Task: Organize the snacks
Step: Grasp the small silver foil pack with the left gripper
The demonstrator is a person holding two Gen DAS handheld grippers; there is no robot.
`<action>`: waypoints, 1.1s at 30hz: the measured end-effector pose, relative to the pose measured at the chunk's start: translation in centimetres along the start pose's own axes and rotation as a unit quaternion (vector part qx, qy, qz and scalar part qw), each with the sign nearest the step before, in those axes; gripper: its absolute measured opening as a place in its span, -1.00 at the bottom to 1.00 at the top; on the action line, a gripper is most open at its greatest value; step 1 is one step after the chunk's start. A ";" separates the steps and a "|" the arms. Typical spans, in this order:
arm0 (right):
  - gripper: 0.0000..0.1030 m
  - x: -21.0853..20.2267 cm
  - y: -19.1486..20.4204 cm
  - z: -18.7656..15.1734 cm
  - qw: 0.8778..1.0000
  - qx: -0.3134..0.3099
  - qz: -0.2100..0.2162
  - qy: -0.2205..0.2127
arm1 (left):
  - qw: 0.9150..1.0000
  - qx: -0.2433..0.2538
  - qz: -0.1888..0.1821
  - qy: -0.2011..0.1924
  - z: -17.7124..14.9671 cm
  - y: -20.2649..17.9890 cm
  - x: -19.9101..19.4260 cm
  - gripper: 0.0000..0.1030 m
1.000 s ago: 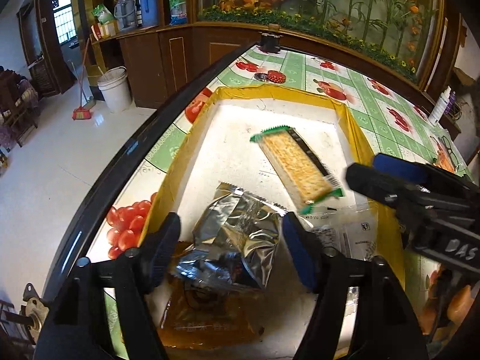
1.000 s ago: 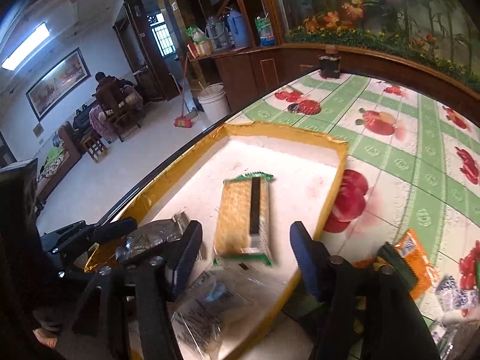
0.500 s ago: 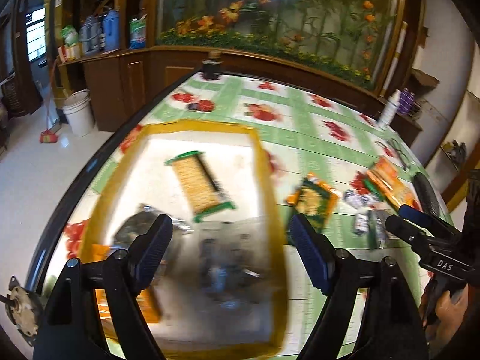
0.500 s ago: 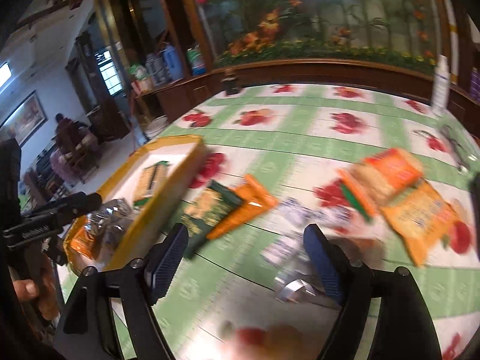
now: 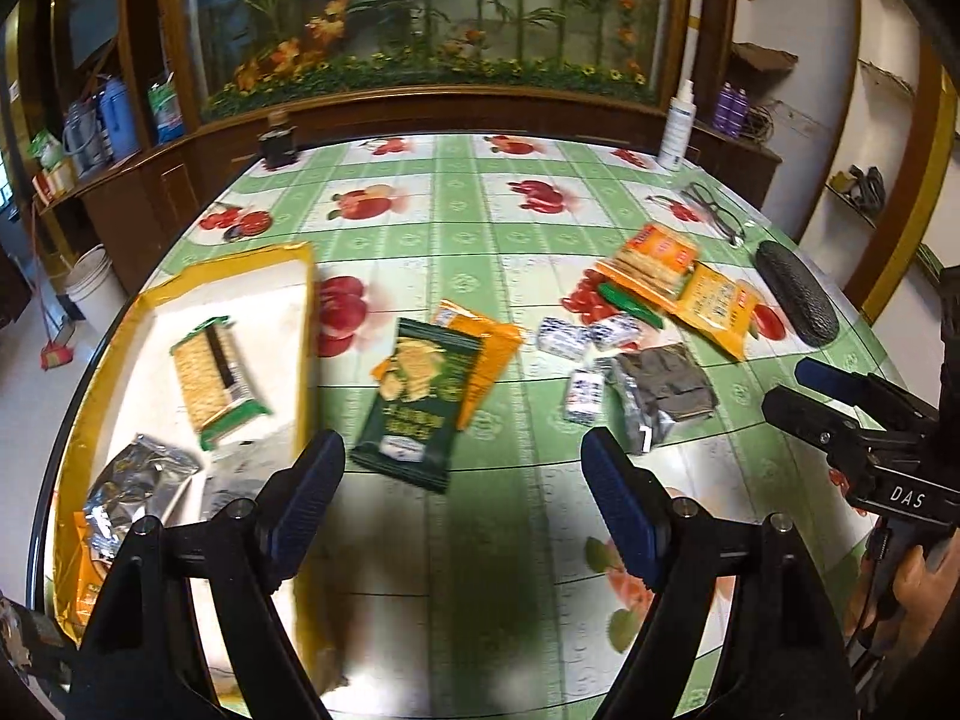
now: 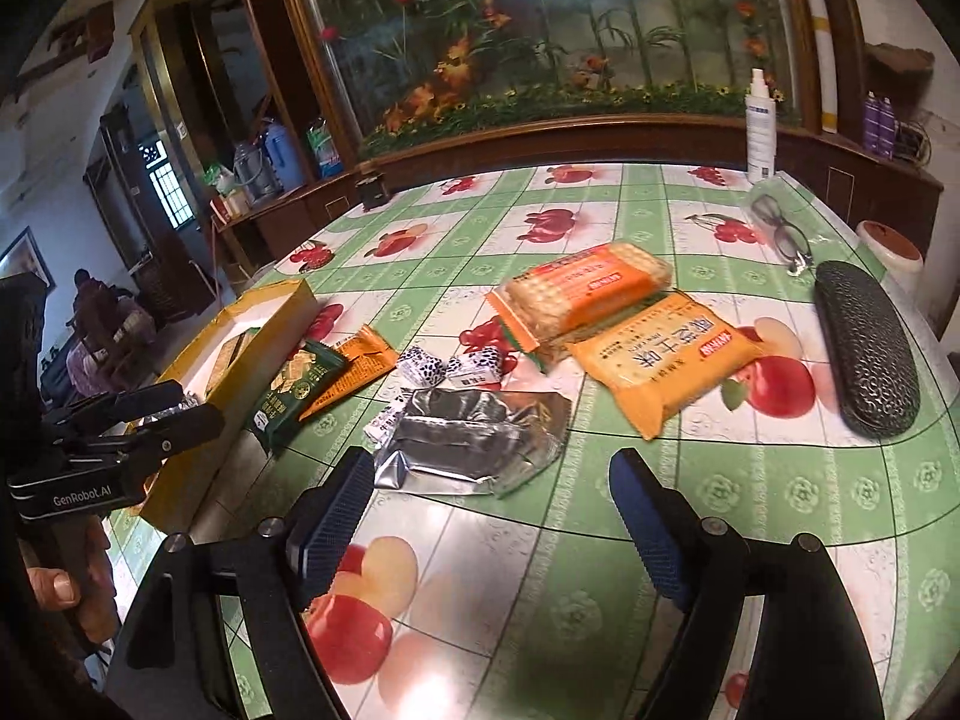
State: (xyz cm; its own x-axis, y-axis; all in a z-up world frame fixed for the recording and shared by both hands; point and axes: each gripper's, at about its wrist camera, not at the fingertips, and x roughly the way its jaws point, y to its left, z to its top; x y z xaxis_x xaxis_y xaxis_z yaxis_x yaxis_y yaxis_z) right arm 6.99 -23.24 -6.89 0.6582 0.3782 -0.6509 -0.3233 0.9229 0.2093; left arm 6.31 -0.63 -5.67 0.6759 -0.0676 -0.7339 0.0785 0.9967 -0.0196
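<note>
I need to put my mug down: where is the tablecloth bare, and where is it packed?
Bare: the near edge of the green fruit-print tablecloth, in front of the silver foil packet, and the far stretch toward the white spray bottle. Crowded: the middle, from the yellow-rimmed box to the black glasses case.

Glossy white floor (image 5: 24, 372), dark wooden cabinets (image 5: 144, 204), flower mural (image 6: 540, 30) behind fruit-patterned table (image 6: 600, 540).

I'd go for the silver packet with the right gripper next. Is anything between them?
Nothing visible: the right gripper is open, and only bare tablecloth separates it from the silver packet.
</note>
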 end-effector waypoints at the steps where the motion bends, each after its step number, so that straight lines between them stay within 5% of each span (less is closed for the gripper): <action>1: 0.61 -0.2 -0.3 0.0 1.000 0.001 -0.003 -0.001 | 1.000 0.007 -0.003 0.002 0.0 -0.6 0.1 0.58; 8: 0.63 -0.6 -3.1 0.2 1.000 0.019 -0.023 -0.002 | 0.998 0.052 -0.032 0.013 0.5 -4.5 1.2 0.58; 14: 0.64 0.0 -5.7 1.0 0.998 0.056 -0.030 0.005 | 0.986 0.140 -0.086 0.022 1.8 -8.4 3.2 0.58; 20: 0.64 0.7 -7.0 1.5 0.996 0.077 -0.031 0.011 | 0.976 0.172 -0.130 0.043 3.2 -10.2 5.9 0.57; 27: 0.64 2.4 -7.9 2.3 0.995 0.085 -0.037 0.025 | 0.963 0.226 -0.132 0.066 3.0 -12.6 8.4 0.57; 33: 0.64 5.2 -8.0 3.5 0.995 0.079 -0.043 0.050 | 0.962 0.239 -0.115 0.070 2.5 -12.9 9.5 0.57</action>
State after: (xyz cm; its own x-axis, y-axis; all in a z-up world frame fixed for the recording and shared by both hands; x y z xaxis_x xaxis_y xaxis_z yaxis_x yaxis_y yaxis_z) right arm 15.45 -28.42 -9.41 0.6058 0.2960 -0.7385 -0.1536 0.9543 0.2565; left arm 13.58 -14.24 -10.68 0.4985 -0.2441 -0.8318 0.5641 0.8199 0.0975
